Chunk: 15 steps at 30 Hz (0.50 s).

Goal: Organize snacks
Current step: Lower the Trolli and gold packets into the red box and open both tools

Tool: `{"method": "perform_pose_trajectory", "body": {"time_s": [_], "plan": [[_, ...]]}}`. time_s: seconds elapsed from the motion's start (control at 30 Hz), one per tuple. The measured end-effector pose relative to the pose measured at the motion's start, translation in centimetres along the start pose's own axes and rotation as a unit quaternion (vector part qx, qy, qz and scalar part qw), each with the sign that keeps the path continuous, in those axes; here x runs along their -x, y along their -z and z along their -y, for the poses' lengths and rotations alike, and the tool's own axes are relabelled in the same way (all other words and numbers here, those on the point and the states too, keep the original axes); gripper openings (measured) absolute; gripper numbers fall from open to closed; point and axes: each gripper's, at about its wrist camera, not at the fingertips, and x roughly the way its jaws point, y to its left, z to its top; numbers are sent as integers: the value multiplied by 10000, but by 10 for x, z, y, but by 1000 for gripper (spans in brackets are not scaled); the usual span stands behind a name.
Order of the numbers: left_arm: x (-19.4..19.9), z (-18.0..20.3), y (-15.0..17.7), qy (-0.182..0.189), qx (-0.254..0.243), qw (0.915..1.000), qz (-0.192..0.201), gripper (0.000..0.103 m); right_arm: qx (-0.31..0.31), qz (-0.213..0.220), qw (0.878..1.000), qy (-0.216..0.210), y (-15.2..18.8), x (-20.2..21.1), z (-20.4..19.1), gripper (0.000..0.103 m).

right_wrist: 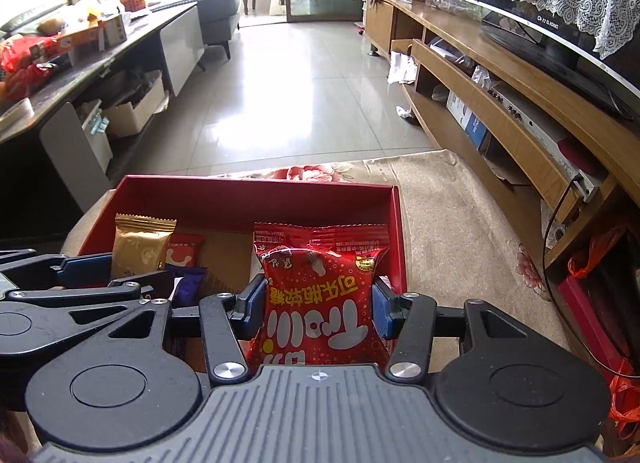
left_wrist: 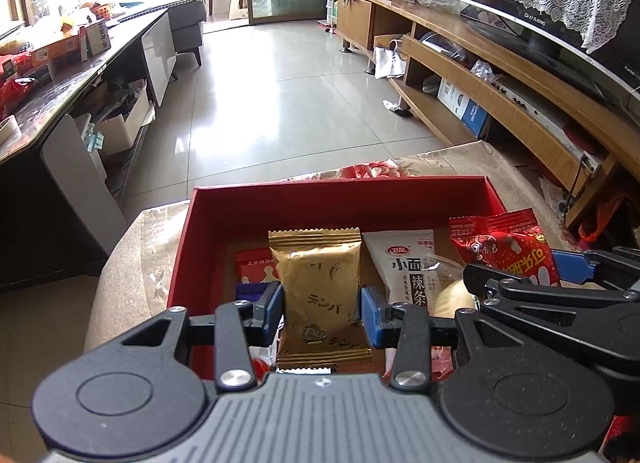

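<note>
My left gripper (left_wrist: 322, 313) is shut on a gold snack packet (left_wrist: 320, 287) and holds it upright over the red box (left_wrist: 340, 187). My right gripper (right_wrist: 318, 309) is shut on a red candy packet (right_wrist: 320, 295), held over the right side of the same red box (right_wrist: 256, 189). The red packet (left_wrist: 504, 249) and right gripper also show at the right of the left wrist view. The gold packet (right_wrist: 138, 245) and left gripper show at the left of the right wrist view. Inside the box lie a white spicy-strip packet (left_wrist: 404, 267), a red-and-white packet (left_wrist: 254, 267) and a purple packet (right_wrist: 188, 287).
The box stands on a beige floral-cloth surface (right_wrist: 452, 215). A wooden TV stand (right_wrist: 520, 103) with a TV runs along the right. A dark cluttered table (left_wrist: 60, 87) stands at the left. Tiled floor (left_wrist: 288, 95) lies beyond.
</note>
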Motion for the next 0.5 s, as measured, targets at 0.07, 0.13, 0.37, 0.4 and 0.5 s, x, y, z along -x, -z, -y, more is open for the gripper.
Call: {"method": "perform_pose_trajectory", "body": {"time_s": [0.07,0.13,0.37,0.4,0.5], "plan": [[-3,0,0,-24,-5,10000,-22,36,21,-16,10000,17,0,-3,-2,60],[-6,1,0,-50,-9,10000,-45,36,36,-26,10000,40,1,-5,-3,60],[-17,1,-1,-115,-17,9999,-113,36,105,-87,9998,108,0,-14,-4,60],[-18,1,-1,-118,-15,9999,-121,36,117,-86,9998,122,0,-14,-4,60],[-22,2,-1,-135,-17,9998,-147,36,134,-104,9998,142,-1,-18,-5,60]]}}
